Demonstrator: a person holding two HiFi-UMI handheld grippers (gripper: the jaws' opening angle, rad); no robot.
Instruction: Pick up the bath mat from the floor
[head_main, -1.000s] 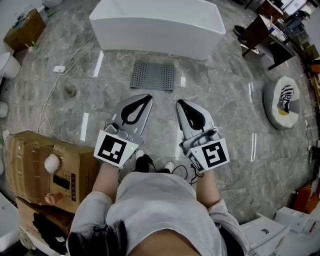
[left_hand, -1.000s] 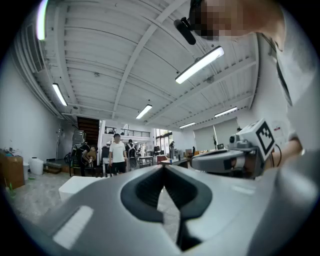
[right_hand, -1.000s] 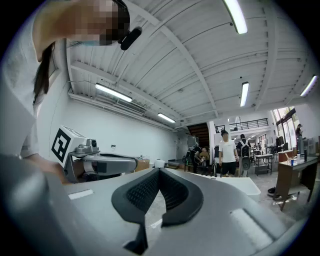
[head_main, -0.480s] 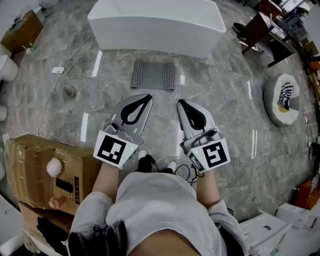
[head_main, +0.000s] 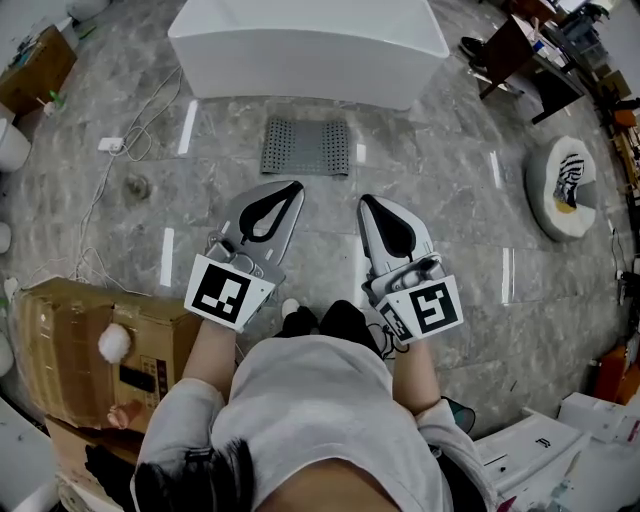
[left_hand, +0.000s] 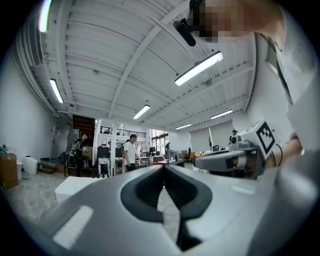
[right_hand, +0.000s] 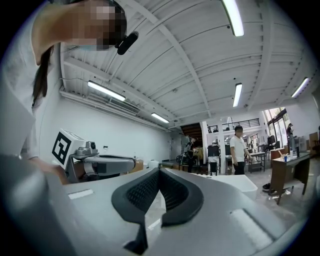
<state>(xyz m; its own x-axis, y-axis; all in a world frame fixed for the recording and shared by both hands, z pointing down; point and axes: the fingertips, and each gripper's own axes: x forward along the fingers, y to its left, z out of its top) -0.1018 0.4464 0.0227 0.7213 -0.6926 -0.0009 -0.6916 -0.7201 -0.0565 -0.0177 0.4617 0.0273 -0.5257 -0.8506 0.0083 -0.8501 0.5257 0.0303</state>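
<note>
Marble floor (head_main: 450, 200): bath mat (head_main: 305, 147) ahead of left gripper (head_main: 297, 185), right gripper (head_main: 364, 200), untouched; both jaws closed, empty.

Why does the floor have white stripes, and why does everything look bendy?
Head view: the stripes are lamp glare on the shiny floor, and the tub's edges bow from the wide lens. Left gripper view: the lamp curves, and the close left gripper is soft. Right gripper view: dark corners, blurry right gripper.
</note>
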